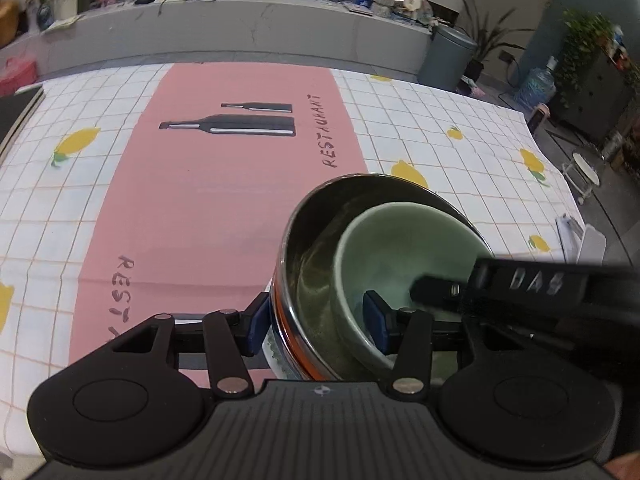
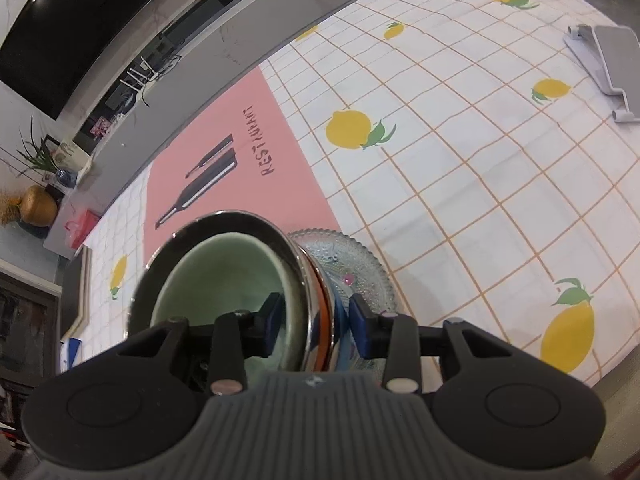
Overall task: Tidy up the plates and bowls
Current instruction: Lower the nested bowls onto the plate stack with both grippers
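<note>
- Left gripper [image 1: 316, 320]: jaws straddle the walls of the shiny steel bowl [image 1: 304, 232] and the pale green ceramic bowl [image 1: 404, 236] nested inside; pad contact cannot be made out.
- Right gripper [image 2: 314, 328]: likewise straddles the opposite walls.
- Textured clear glass plate [image 2: 360, 256] beneath the stack, on the lemon-print checked tablecloth [image 2: 460, 184], partly hidden.

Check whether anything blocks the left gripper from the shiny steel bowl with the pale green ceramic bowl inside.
Nothing visible: the left gripper straddles the walls of the steel bowl and green ceramic bowl, one finger outside, one inside.
</note>
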